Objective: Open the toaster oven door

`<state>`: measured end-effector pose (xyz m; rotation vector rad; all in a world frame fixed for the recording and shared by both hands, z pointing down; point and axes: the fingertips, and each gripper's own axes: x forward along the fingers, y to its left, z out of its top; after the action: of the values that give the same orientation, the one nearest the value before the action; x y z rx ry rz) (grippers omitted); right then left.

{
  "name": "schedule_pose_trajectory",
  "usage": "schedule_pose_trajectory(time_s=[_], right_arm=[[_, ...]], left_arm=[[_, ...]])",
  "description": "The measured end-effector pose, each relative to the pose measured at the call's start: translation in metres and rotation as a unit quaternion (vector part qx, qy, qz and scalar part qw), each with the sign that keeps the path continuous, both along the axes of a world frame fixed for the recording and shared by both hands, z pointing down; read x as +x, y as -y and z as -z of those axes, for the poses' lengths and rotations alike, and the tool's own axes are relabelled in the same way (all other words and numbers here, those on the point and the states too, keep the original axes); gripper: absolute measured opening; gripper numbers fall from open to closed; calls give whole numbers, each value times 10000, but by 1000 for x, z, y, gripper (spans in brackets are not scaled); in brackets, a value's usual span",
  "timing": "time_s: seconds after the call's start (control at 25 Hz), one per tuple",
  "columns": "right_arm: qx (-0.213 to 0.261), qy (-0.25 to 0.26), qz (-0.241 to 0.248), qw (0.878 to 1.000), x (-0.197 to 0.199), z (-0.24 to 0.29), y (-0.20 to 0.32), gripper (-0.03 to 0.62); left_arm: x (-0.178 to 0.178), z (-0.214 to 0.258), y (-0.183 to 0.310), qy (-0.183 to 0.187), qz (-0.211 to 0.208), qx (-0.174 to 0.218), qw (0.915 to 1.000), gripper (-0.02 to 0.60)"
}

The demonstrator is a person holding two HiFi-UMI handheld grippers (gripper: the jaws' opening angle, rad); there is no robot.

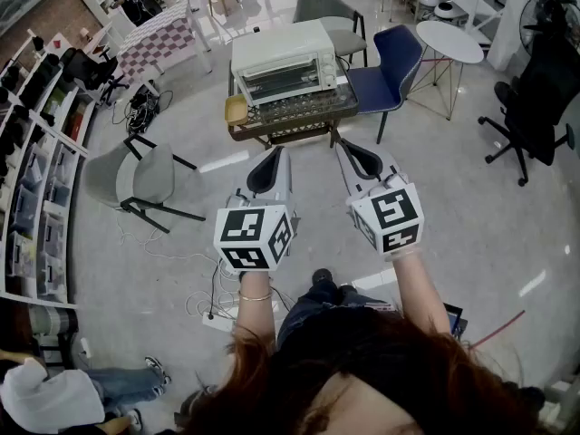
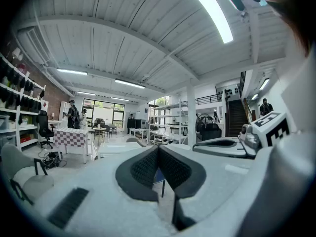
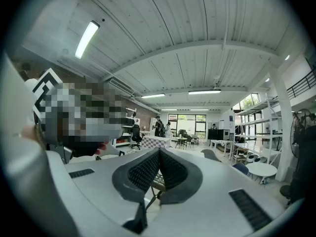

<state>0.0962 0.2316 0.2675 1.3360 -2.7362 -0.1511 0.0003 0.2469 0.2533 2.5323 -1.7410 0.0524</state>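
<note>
Both the left tongs (image 1: 270, 157) and right tongs (image 1: 355, 152) were pressed together, empty, idle probably because the far boxy white toaster oven (image 1: 283, 48), door (image 1: 283, 83) seemingly shut, stood beyond reach.

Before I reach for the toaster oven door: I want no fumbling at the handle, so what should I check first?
1. The toaster oven is in sight, its door shut: ok.
2. The left gripper is empty, jaws together: ok.
3. The right gripper is empty, jaws together: ok.
4. Jaws apart enough to take a handle: not ok, both are shut.
5. Grippers at the door: not ok, both are held well short of the oven and touch nothing.
6. The handle's exact spot: cannot tell, too small in the head view.
</note>
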Motion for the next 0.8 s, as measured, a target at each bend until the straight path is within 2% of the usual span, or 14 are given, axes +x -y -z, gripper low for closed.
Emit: schedule_pose_trajectory(time_s=[0.32, 0.8], right_arm=[[55, 190, -88, 9998, -11, -2, 22, -2], [86, 263, -292, 9992, -44, -5, 62, 0]], left_arm=[[-9, -8, 21, -6, -57, -35, 10000, 14], [-42, -17, 64, -62, -234, -59, 9997, 14]])
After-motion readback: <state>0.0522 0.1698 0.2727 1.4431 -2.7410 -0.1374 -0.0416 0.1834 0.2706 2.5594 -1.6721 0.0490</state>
